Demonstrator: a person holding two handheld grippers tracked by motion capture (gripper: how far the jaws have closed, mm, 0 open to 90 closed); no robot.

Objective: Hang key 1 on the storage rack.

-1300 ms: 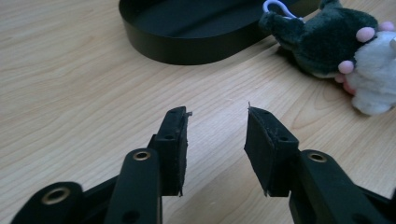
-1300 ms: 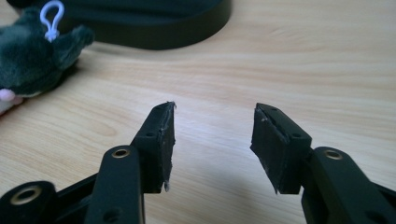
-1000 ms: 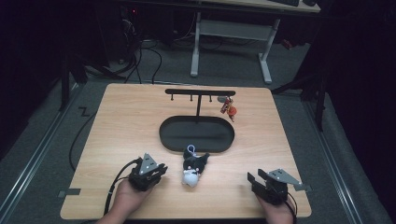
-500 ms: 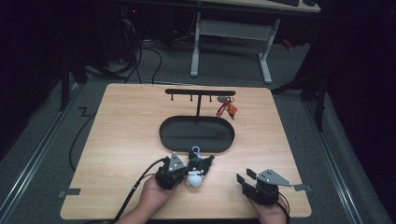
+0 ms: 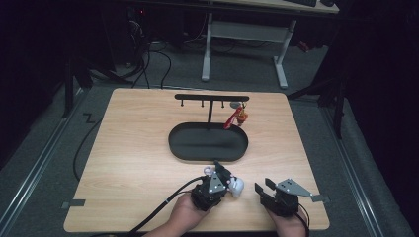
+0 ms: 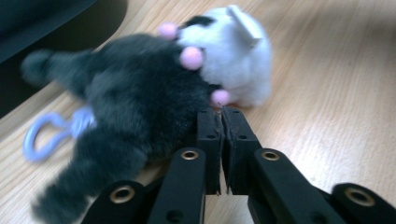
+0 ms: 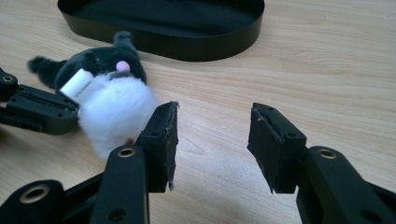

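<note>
A black-and-white plush toy (image 5: 236,185) with pink dots and a lilac clip ring (image 6: 42,135) lies on the wooden table in front of the black oval tray (image 5: 207,143). My left gripper (image 5: 223,178) is shut, and its tips (image 6: 222,116) pinch the fur at the edge of the plush (image 6: 154,93). In the right gripper view the plush (image 7: 112,107) shows its white belly and a label, just left of my right gripper (image 7: 212,126). That right gripper (image 5: 263,186) stands open near the table's front edge, with only bare wood between its jaws.
A black T-shaped stand with hooks (image 5: 211,98) rises behind the tray, and a red keychain (image 5: 237,117) hangs from its right end. The tray wall (image 7: 163,37) is close beyond the plush. Bare wood spreads to the left and right.
My left hand has slid to the right along the table's front, and the plush has gone with it, ending close to the right gripper. The right gripper has hardly moved.
</note>
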